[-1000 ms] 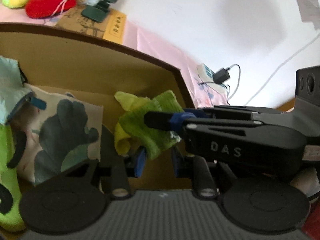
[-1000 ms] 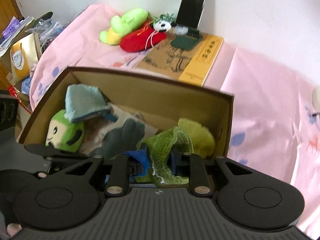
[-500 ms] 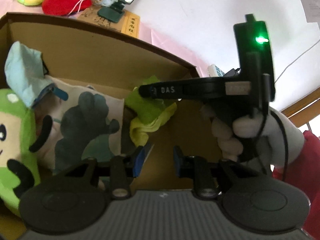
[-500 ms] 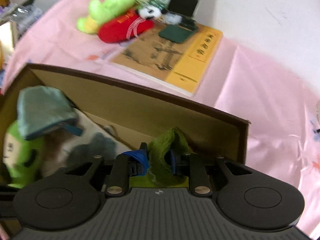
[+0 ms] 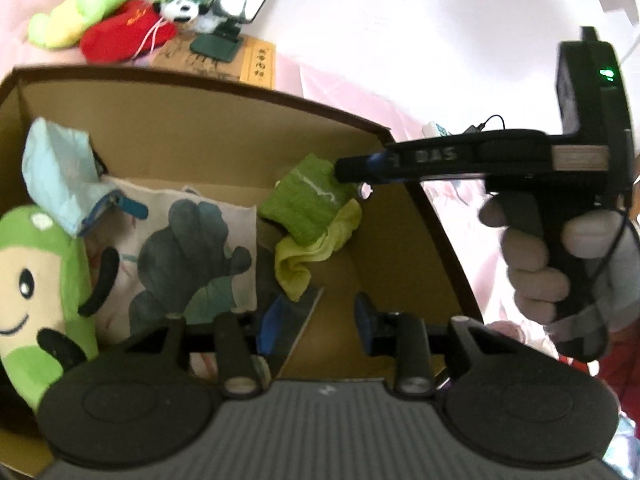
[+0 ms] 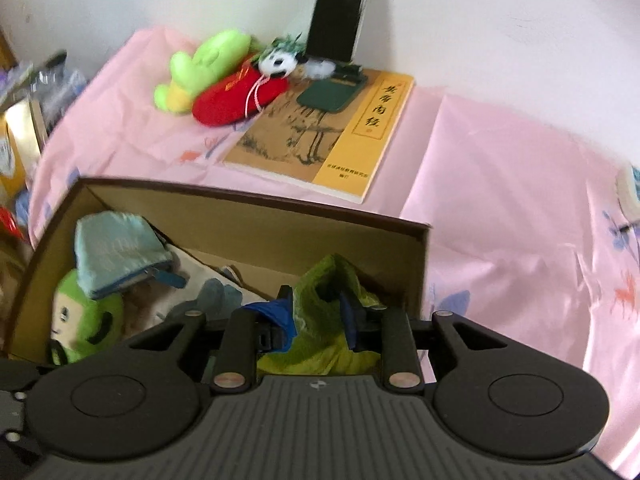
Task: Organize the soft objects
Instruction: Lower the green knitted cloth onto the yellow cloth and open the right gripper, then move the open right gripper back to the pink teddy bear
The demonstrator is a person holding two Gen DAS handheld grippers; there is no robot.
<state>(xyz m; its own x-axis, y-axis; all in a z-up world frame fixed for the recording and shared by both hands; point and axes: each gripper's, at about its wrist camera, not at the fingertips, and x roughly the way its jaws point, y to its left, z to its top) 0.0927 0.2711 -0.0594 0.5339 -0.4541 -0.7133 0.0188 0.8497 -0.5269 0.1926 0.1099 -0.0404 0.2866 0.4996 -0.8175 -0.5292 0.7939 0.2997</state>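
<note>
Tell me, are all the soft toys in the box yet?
Not yet. Done: the green plush, blue pouch and printed bag lie in the cardboard box. In hand: the right tool grips the green cloth over the box. Left: the red plush, green-yellow plush and panda outside.

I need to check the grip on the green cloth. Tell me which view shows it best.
Left wrist view: the green cloth hangs whole from the right tongs over the box. The right wrist view shows only a bunched part between its own fingers.

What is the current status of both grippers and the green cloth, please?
Left gripper open, empty, over the cardboard box. Right gripper shut on green cloth, holding it inside the box. Pouch and plush alongside, nothing blocking.
</note>
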